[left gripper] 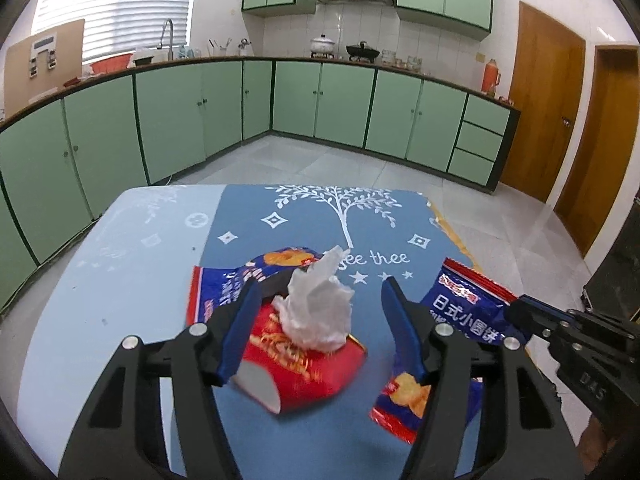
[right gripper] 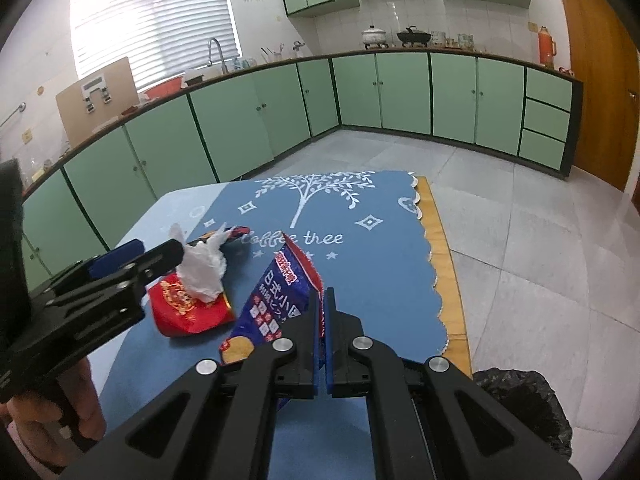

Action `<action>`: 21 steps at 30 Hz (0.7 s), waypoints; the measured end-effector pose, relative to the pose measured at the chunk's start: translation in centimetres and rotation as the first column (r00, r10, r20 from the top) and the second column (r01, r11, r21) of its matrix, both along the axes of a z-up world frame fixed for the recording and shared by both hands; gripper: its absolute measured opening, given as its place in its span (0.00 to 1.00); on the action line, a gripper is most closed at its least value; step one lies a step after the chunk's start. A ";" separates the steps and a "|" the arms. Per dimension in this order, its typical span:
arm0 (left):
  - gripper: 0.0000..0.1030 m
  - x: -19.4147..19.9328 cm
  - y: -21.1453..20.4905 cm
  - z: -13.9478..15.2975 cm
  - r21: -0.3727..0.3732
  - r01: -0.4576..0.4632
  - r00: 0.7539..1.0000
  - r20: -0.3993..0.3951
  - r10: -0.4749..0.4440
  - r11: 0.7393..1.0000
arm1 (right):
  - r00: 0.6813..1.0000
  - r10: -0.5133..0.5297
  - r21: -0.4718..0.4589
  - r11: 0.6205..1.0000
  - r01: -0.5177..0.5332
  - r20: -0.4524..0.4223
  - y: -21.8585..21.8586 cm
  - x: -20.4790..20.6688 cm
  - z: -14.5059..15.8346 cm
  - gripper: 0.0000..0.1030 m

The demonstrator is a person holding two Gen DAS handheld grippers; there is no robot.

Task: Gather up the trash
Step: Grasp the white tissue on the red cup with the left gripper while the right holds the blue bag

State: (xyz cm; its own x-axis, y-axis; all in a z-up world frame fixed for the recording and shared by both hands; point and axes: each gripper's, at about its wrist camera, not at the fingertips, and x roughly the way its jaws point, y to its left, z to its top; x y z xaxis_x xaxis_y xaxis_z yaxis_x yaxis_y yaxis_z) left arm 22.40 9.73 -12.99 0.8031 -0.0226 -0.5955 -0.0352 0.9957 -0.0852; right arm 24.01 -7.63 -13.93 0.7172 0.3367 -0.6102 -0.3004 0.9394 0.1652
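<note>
Trash: three wrappers and a tissue on the blue cloth, none of it binned so far as the views show.
Right gripper (right gripper: 321, 316): fingers pressed together on the edge of the blue packet (right gripper: 276, 312), which stands up from the clamp, tilted to the far left.
Blue packet: Japanese print, red borders; in the left wrist view it (left gripper: 460, 312) shows at the right, with the right gripper (left gripper: 516, 312) gripping its right edge.
Left gripper (left gripper: 320, 320): fingers wide apart, holding nothing; the tissue (left gripper: 316, 312) sits between them, slightly toward the left finger.
Tissue: white, crumpled, resting on top of the red wrapper (left gripper: 304, 368).
Red wrapper: lies on the cloth under and just near of the tissue; the left finger overlaps its left part in the view, and I cannot tell whether they touch.
Far packet (left gripper: 248, 276): another blue and red bag, flat on the cloth behind the tissue, partly hidden.
Cloth (left gripper: 320, 220): blue with a white tree print, covering the table (right gripper: 440, 240), whose wooden edge shows on the right.
Bin bag (right gripper: 520, 404): black, at the near right, below the table edge; probably where the trash goes.
Progress: early, by my judgement; one item is gripped, none visibly dropped.
Left to do: carry the blue packet to the bag, then the tissue, red wrapper and far packet.
</note>
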 end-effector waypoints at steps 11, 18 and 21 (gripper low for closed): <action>0.02 1.6 -0.2 -1.3 -0.013 0.023 0.998 -0.052 -0.023 1.000 | 1.000 0.005 0.015 1.000 -0.005 -0.020 -0.3 1.1 -0.4 0.02; 0.02 -1.6 0.3 1.6 -0.053 0.014 1.000 0.024 -0.013 0.998 | 1.000 0.015 0.041 0.999 -0.016 0.020 -0.7 0.0 1.3 0.02; 0.02 -3.0 0.0 3.0 -0.060 0.023 0.998 0.054 -0.019 0.998 | 0.999 0.017 0.047 0.999 -0.018 0.041 -0.9 -0.5 2.2 0.02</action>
State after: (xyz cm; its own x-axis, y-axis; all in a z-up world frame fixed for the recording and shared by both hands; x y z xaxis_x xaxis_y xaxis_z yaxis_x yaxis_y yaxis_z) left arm 19.44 9.77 -10.03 0.8324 -0.0746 -0.5492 -0.0082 0.9892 -0.1467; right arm 23.48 -8.58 -11.69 0.7350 0.3769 -0.5637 -0.3241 0.9254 0.1962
